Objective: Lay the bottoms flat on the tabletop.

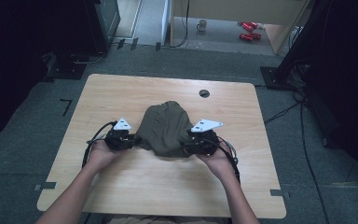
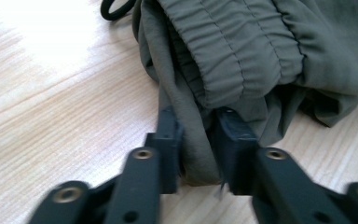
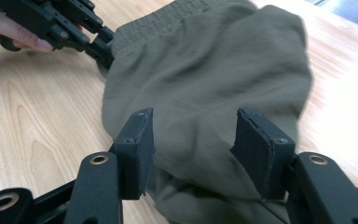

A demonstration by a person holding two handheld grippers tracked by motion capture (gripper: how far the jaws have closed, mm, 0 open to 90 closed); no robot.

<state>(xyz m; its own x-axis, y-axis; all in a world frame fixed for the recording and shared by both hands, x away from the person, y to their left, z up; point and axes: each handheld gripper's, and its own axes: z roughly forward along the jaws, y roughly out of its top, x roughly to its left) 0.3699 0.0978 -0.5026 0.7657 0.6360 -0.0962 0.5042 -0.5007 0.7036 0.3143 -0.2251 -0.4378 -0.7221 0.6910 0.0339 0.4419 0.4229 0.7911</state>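
An olive-green garment (image 1: 165, 128) with an elastic waistband lies bunched in the middle of the wooden table (image 1: 116, 91). My left gripper (image 1: 131, 140) sits at its left edge. In the left gripper view the pads (image 2: 170, 135) pinch a fold of the garment (image 2: 242, 51) just below the waistband, so my left gripper (image 2: 198, 119) is shut on it. My right gripper (image 1: 190, 144) is at the garment's right front edge. Its jaws stand apart in the right gripper view, with the garment (image 3: 205, 79) bulging between them, and my right gripper (image 3: 193, 123) is open. The left gripper (image 3: 98, 44) also appears there, far left.
A round cable hole (image 1: 204, 93) is in the table near its far edge. Bare wood lies in front of the garment and to both sides. On the floor beyond the table stand a mug (image 1: 202, 24) and red cans (image 1: 249, 30).
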